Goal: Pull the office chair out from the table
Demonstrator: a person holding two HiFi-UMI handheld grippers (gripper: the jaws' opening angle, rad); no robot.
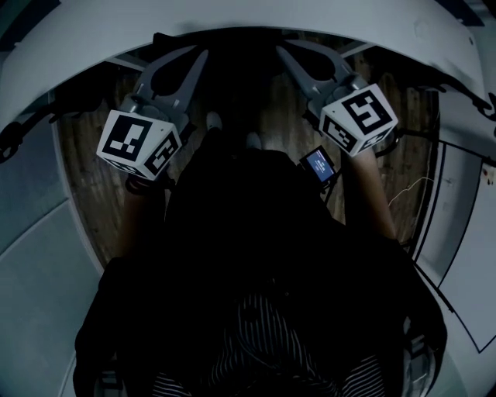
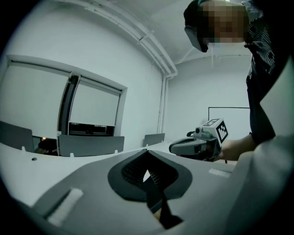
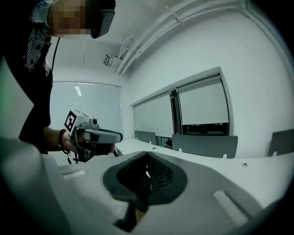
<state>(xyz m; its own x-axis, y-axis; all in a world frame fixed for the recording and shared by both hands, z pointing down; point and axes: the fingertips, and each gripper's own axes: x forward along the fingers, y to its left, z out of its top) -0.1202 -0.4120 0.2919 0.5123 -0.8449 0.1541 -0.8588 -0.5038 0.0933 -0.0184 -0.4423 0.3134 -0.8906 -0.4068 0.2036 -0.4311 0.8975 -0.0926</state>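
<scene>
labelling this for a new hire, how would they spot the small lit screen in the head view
Follow the white table down to the right gripper. The screen sits just below its marker cube, at the edge of the dark clothing. It alone glows blue; its neighbours are black, white or wood.

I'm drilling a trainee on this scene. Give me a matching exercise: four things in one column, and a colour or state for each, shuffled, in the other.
Things:
1. table
2. floor
3. small screen
4. left claw

Colour or state:
A. shut
B. lit blue
C. white
D. brown wooden planks

Pairs: 1-C, 2-D, 3-B, 4-A
</scene>
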